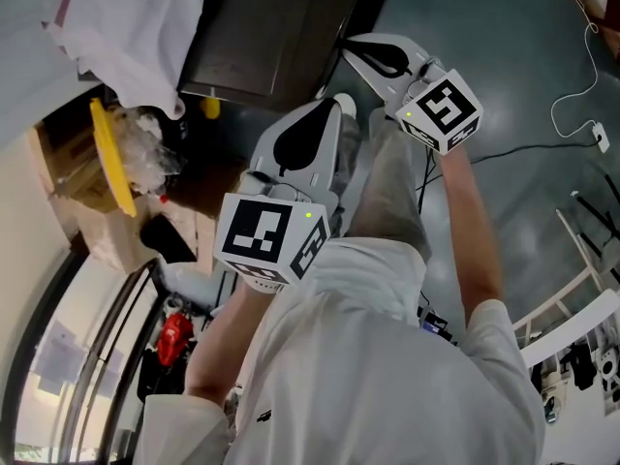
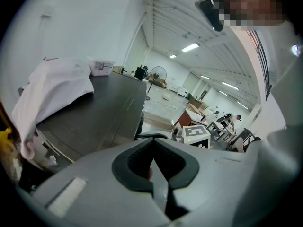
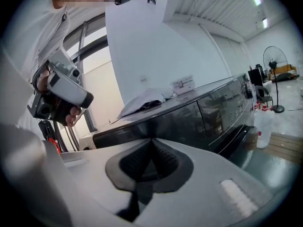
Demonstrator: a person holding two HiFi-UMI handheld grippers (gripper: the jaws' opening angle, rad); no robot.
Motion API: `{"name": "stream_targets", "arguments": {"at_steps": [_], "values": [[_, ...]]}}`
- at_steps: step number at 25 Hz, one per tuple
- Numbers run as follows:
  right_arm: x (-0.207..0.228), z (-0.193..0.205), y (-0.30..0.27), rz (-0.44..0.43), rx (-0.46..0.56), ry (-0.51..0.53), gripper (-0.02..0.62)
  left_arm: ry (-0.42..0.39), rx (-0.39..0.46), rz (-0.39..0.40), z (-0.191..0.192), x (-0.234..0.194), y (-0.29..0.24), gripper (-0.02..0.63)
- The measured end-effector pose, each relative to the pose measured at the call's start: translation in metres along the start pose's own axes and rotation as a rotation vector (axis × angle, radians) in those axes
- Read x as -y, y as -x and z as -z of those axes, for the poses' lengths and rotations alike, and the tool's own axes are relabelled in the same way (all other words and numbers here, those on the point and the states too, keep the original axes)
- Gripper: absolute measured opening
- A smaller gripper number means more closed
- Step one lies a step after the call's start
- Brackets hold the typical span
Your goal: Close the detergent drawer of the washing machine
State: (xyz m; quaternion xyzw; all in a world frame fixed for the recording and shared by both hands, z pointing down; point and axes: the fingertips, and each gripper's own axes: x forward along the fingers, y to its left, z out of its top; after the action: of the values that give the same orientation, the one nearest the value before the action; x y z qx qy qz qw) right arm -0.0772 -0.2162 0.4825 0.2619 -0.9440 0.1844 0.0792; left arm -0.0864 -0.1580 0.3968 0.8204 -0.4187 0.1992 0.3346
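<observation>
Hard to single out the detergent drawer in any view: no front plate seen standing out from the washing machine (image 3: 208, 112), so impossible to say whether open or already pushed in. By judgement, to be looked for in the dark upper band of the machine's front, just under its top. Both tools short of that front, neither touching it. Right gripper (image 1: 352, 51) apparently the nearer one, on the front side of the machine, with its tips near the top edge and pointing along the front rather than into it. Left gripper (image 1: 337, 105) just beside the machine's near corner, more to the side than to the front. Jaws of both pressed together, nothing between them. For the closing, probably a turn of the right tips toward the front and then a flat push straight in, along the drawer's presumed long axis from the machine's front to its back; closed tips good enough for this. On top of the machine a white cloth (image 1: 126, 27) and a small white box (image 3: 182, 85), out of the way. Beyond the machine's foot a white bottle (image 3: 262, 126), low and aside. At the machine's cloth side a yellow lid (image 1: 111, 153) and, farther off, a red object (image 1: 174, 337); on the floor at the front side a white cable (image 1: 581, 85). Nothing seen between the tips and the front.
</observation>
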Motion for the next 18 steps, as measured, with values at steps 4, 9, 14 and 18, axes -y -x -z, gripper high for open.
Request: {"name": "stream_targets", "arguments": {"at_steps": [4, 9, 14, 18], "values": [[0.0, 0.0, -0.003, 0.015, 0.003, 0.004, 0.005, -0.002, 0.003, -0.013, 0.0, -0.005, 0.003, 0.017], [0.001, 0.0, -0.004, 0.061, -0.012, -0.005, 0.005, -0.006, 0.002, -0.004, 0.003, 0.002, 0.009, 0.017], [0.001, 0.0, 0.0, 0.111, -0.047, 0.019, 0.006, -0.015, 0.03, -0.004, -0.006, 0.008, 0.019, 0.017], [0.002, -0.009, 0.002, 0.145, -0.046, 0.049, 0.006, -0.022, 0.053, -0.007, -0.013, 0.005, 0.027, 0.017]]}}
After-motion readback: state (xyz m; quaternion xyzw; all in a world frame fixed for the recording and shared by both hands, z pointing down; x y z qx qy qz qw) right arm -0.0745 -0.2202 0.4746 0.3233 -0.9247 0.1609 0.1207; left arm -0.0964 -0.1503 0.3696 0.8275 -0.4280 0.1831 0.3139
